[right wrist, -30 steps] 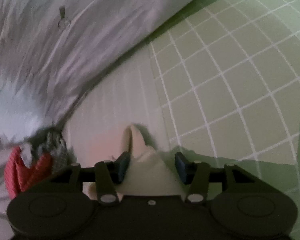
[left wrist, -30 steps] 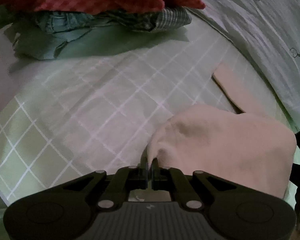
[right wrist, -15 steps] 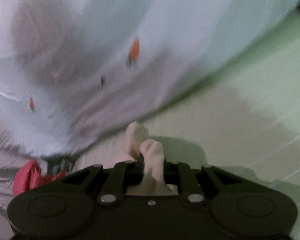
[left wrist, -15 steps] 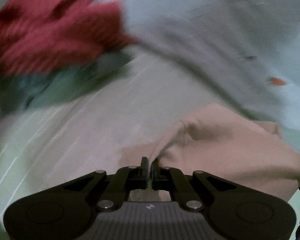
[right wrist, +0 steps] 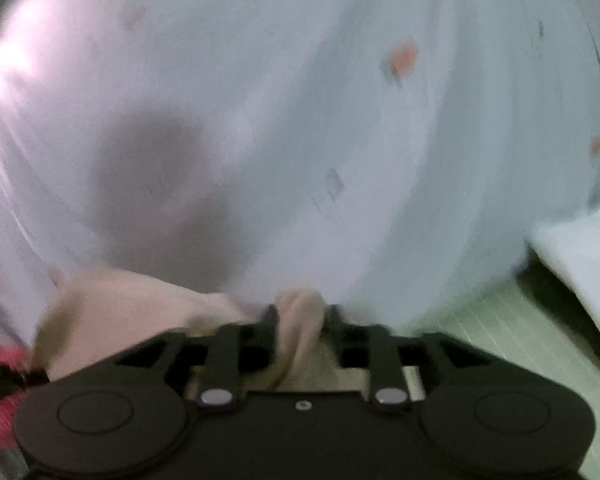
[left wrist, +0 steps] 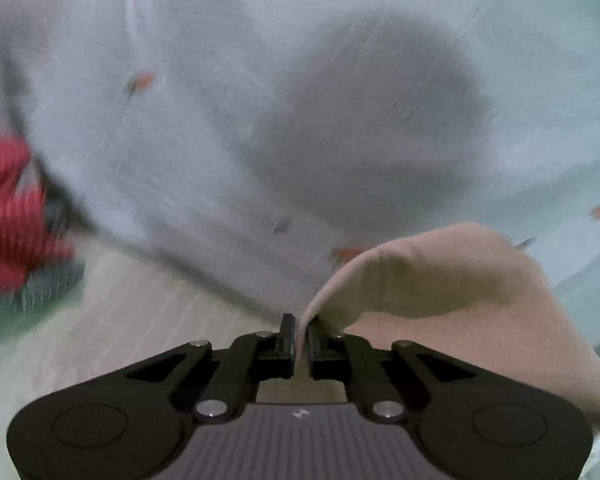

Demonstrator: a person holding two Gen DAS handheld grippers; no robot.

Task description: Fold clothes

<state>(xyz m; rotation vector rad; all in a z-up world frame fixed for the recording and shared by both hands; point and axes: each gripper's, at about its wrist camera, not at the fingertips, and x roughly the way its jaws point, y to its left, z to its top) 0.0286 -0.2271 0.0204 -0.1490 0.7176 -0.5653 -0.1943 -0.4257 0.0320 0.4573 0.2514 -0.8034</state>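
Observation:
A pale pink garment (left wrist: pixel 452 300) hangs between my two grippers. My left gripper (left wrist: pixel 299 334) is shut on one edge of it, and the cloth bulges up to its right. My right gripper (right wrist: pixel 300 320) is shut on another bunched edge of the same garment (right wrist: pixel 300 320); the rest of it (right wrist: pixel 128 304) spreads to the left. Both views are blurred and face a big light grey quilt.
A light grey quilt (left wrist: pixel 260 100) with small orange marks fills the space ahead in both views (right wrist: pixel 340 140). A red checked garment (left wrist: pixel 8 216) on a blue-green one lies at the left. The green checked bedsheet (right wrist: pixel 520 340) shows at the lower right.
My right gripper has shut on the pink garment. Both grippers have lifted and swung with the garment toward the quilt, so the bedsheet and the clothes pile have slid out of view.

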